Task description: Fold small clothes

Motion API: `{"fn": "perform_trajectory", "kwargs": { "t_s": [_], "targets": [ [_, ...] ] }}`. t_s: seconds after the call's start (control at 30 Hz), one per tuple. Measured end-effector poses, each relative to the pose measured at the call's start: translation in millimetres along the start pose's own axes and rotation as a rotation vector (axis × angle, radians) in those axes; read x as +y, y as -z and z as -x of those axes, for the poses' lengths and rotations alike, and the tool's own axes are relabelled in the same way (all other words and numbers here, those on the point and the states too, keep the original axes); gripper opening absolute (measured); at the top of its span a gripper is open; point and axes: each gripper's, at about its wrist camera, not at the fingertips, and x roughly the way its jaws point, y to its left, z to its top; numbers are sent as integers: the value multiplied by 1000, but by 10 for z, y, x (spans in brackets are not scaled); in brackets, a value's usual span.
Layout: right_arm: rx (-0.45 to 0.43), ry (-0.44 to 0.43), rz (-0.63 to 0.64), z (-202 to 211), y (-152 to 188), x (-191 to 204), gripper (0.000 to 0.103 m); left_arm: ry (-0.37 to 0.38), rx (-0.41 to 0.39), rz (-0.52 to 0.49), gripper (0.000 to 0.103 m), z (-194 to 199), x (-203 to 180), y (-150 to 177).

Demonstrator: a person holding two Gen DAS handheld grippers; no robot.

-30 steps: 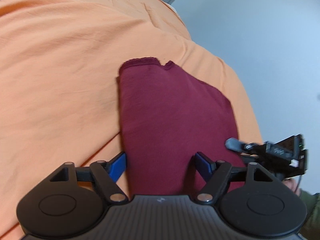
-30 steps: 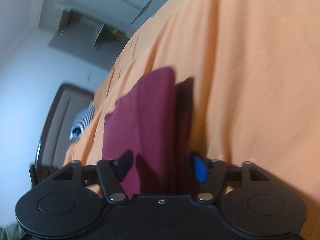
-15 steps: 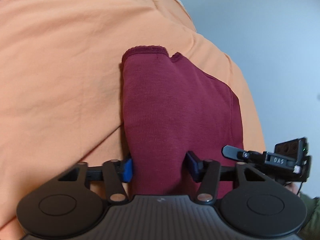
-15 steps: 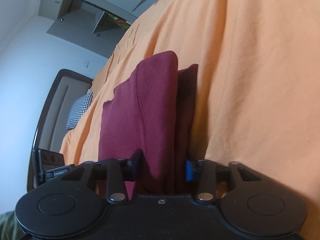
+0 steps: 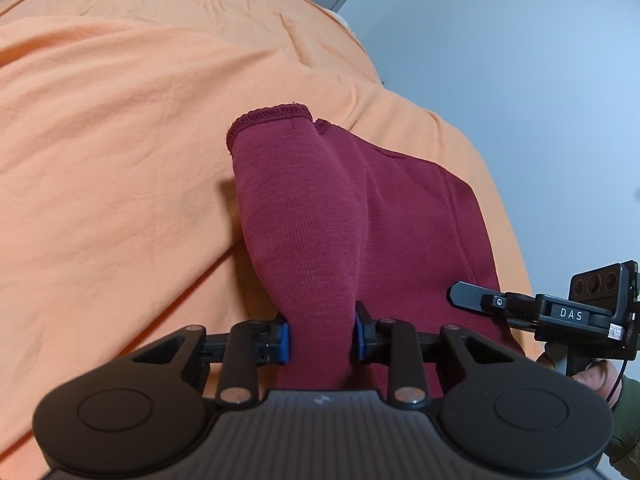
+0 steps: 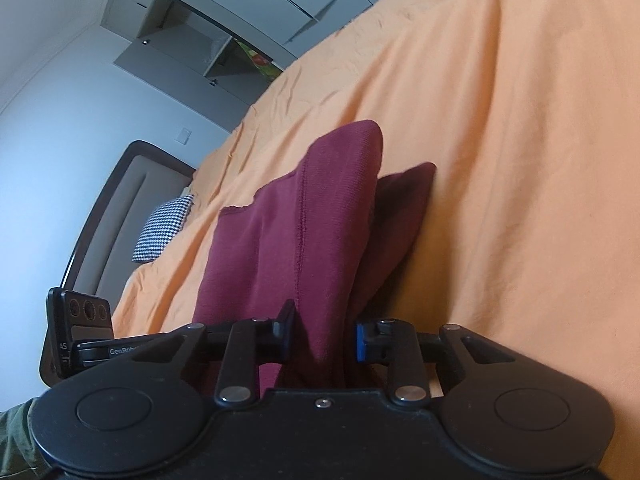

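Note:
A maroon knit garment [image 5: 320,216] lies on the orange bedsheet [image 5: 120,160]. My left gripper [image 5: 322,338] is shut on the garment's near edge, and the cloth bunches up between its blue pads. My right gripper [image 6: 322,338] is shut on another part of the same garment [image 6: 304,240], which rises in a raised fold from the sheet. The right gripper's body shows at the right of the left wrist view [image 5: 560,312], and the left gripper's body shows at the lower left of the right wrist view [image 6: 76,332].
The orange sheet [image 6: 500,160] covers the whole bed. A checked pillow [image 6: 164,228] leans by the dark headboard [image 6: 112,200]. Grey wardrobes [image 6: 224,40] stand behind. A pale wall [image 5: 520,60] is beyond the bed's edge.
Both grippers have closed from open onto the garment's near edge. The cloth has lifted and bunched into raised folds.

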Motion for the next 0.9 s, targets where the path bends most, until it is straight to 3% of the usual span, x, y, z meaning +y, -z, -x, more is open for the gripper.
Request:
{"fn": "perform_trajectory", "kwargs": {
  "t_s": [0.33, 0.9],
  "targets": [
    [-3, 0, 21, 158, 37, 320, 29, 13, -46, 24, 30, 481, -41, 86],
    [86, -44, 86, 30, 184, 965, 29, -50, -130, 115, 30, 1417, 473, 466]
  ]
}}
